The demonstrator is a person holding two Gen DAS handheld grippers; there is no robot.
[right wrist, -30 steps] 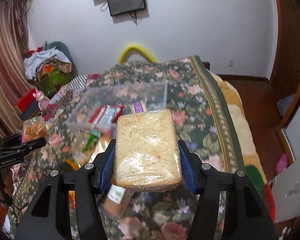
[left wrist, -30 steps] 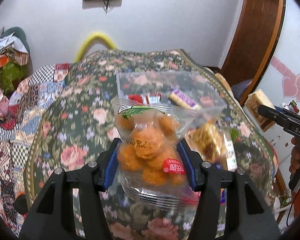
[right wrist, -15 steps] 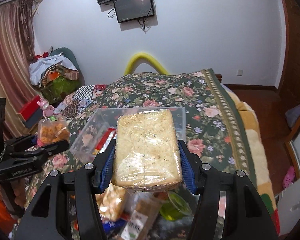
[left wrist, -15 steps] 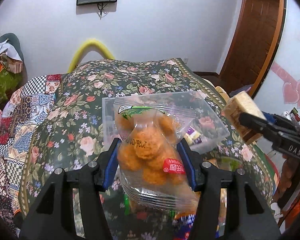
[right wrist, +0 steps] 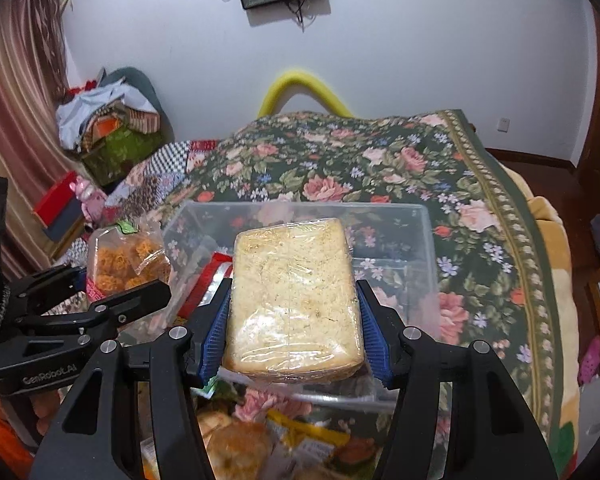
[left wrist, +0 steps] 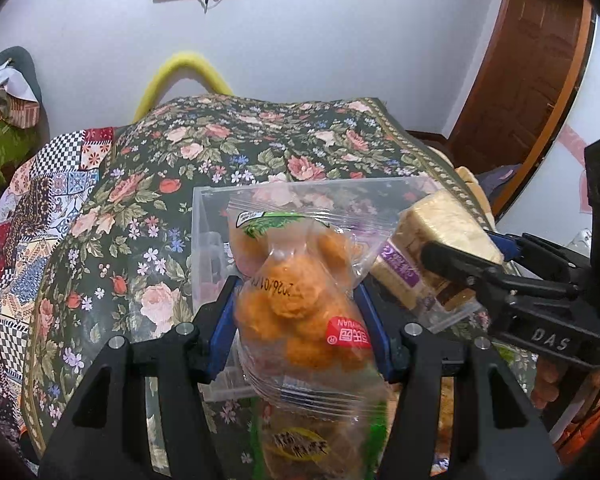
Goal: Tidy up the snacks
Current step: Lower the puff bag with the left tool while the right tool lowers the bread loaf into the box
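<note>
My left gripper (left wrist: 300, 320) is shut on a clear bag of orange fried snacks (left wrist: 296, 296), held above the near left part of a clear plastic bin (left wrist: 204, 240) on the floral bed. My right gripper (right wrist: 292, 320) is shut on a plastic-wrapped pale cake block (right wrist: 292, 292), held over the bin (right wrist: 428, 240). The bin holds a red packet (right wrist: 214, 276) and a purple-labelled bar (left wrist: 398, 268). The right gripper with the cake (left wrist: 448, 224) shows at the right of the left wrist view; the left gripper's snack bag (right wrist: 124, 264) shows at the left of the right wrist view.
Several loose snack packets (right wrist: 284, 444) lie on the bed in front of the bin. The floral bedspread (left wrist: 260, 140) stretches behind it, a patchwork quilt (left wrist: 28, 220) to the left. A clothes pile (right wrist: 108, 128) sits far left; a wooden door (left wrist: 532, 60) stands right.
Both grippers have moved in toward the bin with their packs still held. The right gripper now sits much closer to the left one, over the bin.
</note>
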